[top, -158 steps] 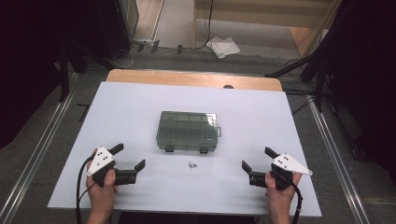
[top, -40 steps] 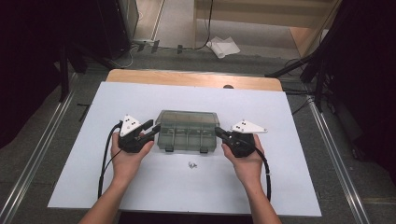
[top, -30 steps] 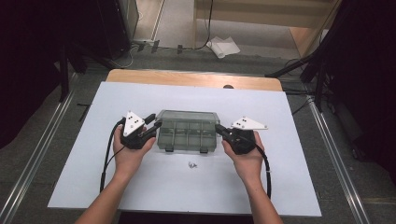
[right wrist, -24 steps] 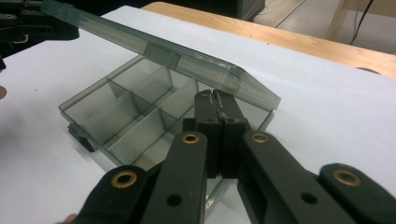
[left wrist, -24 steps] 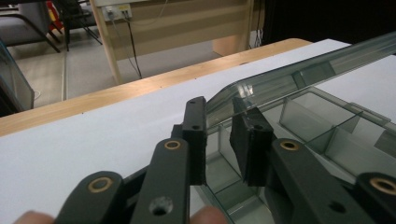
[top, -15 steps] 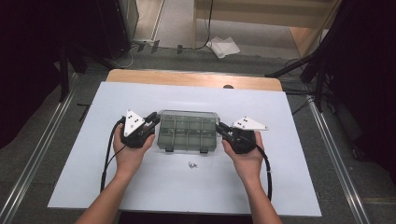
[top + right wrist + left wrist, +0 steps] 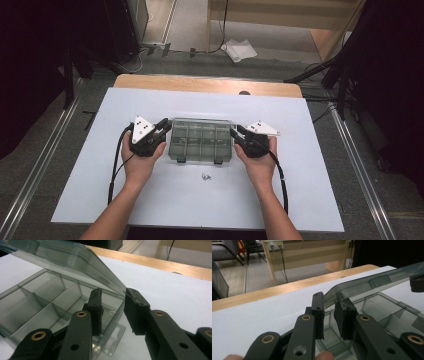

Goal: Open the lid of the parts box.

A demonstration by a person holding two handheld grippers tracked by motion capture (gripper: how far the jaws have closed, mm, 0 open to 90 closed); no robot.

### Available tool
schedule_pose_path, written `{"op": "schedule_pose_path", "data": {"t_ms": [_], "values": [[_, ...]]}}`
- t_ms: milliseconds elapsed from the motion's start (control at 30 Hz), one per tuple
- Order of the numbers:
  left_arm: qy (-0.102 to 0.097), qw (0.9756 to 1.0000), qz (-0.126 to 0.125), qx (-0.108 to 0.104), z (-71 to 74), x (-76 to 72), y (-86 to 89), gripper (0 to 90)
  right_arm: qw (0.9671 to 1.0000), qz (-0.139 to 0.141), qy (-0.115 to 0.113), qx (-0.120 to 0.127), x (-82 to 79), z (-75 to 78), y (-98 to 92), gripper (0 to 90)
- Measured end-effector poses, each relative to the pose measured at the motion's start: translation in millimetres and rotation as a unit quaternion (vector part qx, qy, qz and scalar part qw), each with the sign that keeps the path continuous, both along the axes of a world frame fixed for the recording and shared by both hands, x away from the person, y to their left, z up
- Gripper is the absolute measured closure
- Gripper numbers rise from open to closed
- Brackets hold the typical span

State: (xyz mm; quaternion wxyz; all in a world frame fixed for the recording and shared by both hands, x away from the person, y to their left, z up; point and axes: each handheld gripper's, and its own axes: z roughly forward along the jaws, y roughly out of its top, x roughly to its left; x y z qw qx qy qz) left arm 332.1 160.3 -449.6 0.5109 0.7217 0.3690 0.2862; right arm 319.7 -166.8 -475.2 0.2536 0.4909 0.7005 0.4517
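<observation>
White table (image 7: 320,190) under the clear box (image 7: 202,140) — left gripper (image 7: 162,129) pinches its raised lid (image 7: 372,282); right gripper (image 7: 239,134), jaws just easing apart, straddles the lid's corner; grey floor beyond.

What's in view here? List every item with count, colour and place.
Smoky clear plastic compartment box: one, grey-tinted, at the middle of the sheet, compartments look empty.
Hinged clear lid: one, grey-tinted, lifted off the box.
Small metal parts: a little cluster, silver, just in front of the box.
Flat white sheet: one, covers the table.
Wooden table: one, light brown, edge shows behind the sheet.
Crumpled paper: one, white, on the floor beyond.
Left gripper: black, jaws just closed on the lid's corner.
Right gripper: black, jaws just opening, lid corner loose between them.
</observation>
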Motion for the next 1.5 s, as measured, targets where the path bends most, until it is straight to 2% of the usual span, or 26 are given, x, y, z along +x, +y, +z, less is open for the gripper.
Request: {"op": "schedule_pose_path", "data": {"t_ms": [133, 233, 267, 567, 667, 700, 933, 1133, 1167, 1500], "values": [[-0.001, 1.0000, -0.002, -0.002, 1.0, 1.2, -0.1, 76.9, 1.0000, -0.007, -0.006, 0.002, 6.8, 1.4, 0.5, 71.5], [-0.001, 1.0000, -0.003, -0.003, 2.0, 1.9, 0.1, 76.8, 0.9999, -0.006, -0.015, -0.005, 9.3, 5.2, 1.8, 73.0], [-0.002, 1.0000, -0.001, -0.006, 2.3, 2.8, -0.1, 76.9, 0.9997, -0.003, -0.022, -0.006, 9.0, 6.6, 4.4, 77.3], [0.000, 1.0000, -0.003, -0.005, 3.2, 6.2, 0.1, 76.8, 0.9995, -0.018, -0.027, -0.003, 8.6, 7.0, 6.7, 80.7], [0.008, 1.0000, 0.000, -0.006, 0.9, 8.6, 1.3, 76.6, 0.9995, -0.020, -0.022, 0.005, 9.4, 7.5, 6.3, 80.7], [0.020, 0.9998, 0.004, -0.007, -3.1, 12.2, 2.4, 76.6, 0.9995, -0.021, -0.021, 0.010, 9.9, 7.6, 6.2, 80.6], [0.042, 0.9990, 0.015, -0.004, -13.0, 20.9, 1.2, 76.3, 0.9995, -0.022, -0.018, 0.013, 10.5, 7.6, 6.1, 80.5], [0.050, 0.9986, 0.019, 0.000, -18.6, 27.8, -3.0, 76.9, 0.9996, -0.020, -0.016, 0.012, 12.1, 9.0, 6.2, 80.6], [0.050, 0.9985, 0.022, -0.001, -18.8, 29.4, -4.3, 80.7, 0.9996, -0.021, -0.015, 0.012, 12.5, 9.8, 6.5, 80.7], [0.053, 0.9983, 0.023, -0.002, -13.9, 36.3, -4.8, 81.8, 0.9997, -0.018, -0.015, 0.010, 17.9, 13.7, 5.6, 80.7]]}}
